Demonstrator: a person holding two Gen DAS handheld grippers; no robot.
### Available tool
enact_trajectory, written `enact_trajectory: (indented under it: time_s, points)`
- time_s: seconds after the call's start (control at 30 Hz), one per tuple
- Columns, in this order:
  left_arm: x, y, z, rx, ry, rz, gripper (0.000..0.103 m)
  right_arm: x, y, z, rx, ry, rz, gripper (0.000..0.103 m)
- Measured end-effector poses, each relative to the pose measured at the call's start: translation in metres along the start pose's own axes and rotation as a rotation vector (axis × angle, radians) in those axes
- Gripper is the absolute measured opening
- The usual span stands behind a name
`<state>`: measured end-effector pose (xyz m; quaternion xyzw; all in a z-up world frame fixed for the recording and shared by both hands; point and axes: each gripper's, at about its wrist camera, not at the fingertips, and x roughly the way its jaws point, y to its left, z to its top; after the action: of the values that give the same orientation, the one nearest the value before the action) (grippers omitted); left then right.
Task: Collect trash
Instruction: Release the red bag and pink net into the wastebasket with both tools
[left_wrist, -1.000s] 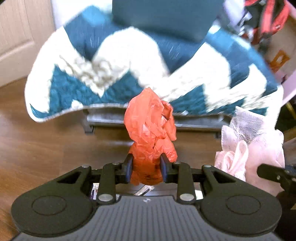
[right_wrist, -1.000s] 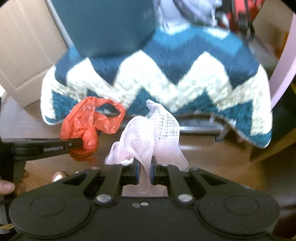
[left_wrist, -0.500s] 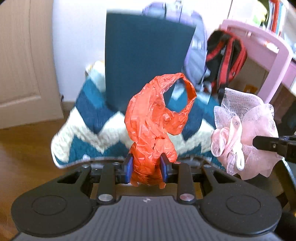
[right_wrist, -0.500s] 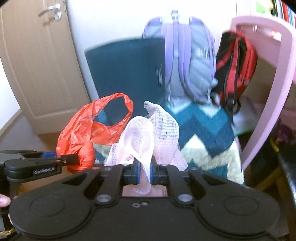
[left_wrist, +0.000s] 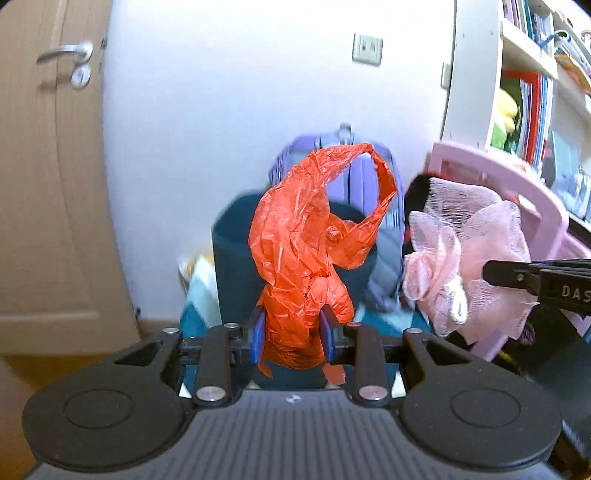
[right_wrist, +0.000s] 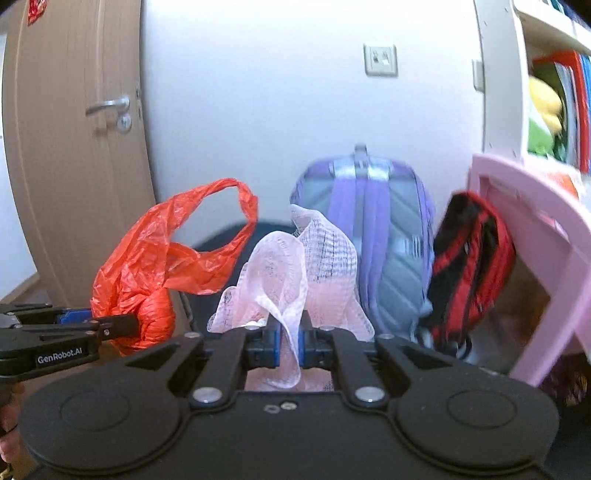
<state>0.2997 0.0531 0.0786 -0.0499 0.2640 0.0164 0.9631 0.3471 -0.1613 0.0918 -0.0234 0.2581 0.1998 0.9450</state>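
Observation:
My left gripper (left_wrist: 291, 332) is shut on a crumpled red plastic bag (left_wrist: 314, 258), which stands up above the blue pads with a handle loop at the top. My right gripper (right_wrist: 290, 343) is shut on a pale pink mesh net (right_wrist: 295, 280) that fans out above its fingers. In the left wrist view the pink net (left_wrist: 469, 258) hangs at the right, held by the other gripper's black fingers (left_wrist: 517, 275). The right wrist view has the red bag (right_wrist: 159, 269) at the left, in the left gripper's fingers (right_wrist: 114, 326). Both are held high, side by side.
Ahead against the white wall stand a dark teal chair back (left_wrist: 236, 266), a purple backpack (right_wrist: 373, 229) and a red and black backpack (right_wrist: 469, 269). A pink desk frame (right_wrist: 535, 240) and bookshelf (left_wrist: 532, 92) fill the right. A wooden door (right_wrist: 74, 166) is at the left.
Both grippers rose and tilted upward with their loads. The zigzag blanket and floor dropped out of sight; the wall, door handle, backpacks and shelf came into view. The grips stayed the same.

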Motion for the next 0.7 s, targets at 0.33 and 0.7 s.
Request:
enact_trajectory:
  time_s: [0.33, 0.7]
  points:
    - [0.059, -0.002, 0.082, 0.069, 0.003, 0.048, 0.029, 0.064, 0.013, 0.061, -0.093, -0.023, -0.027, 0.007]
    - [0.162, 0.018, 0.102, -0.005, 0.145, 0.024, 0.029, 0.163, 0.015, 0.059, -0.070, 0.089, 0.002, 0.007]
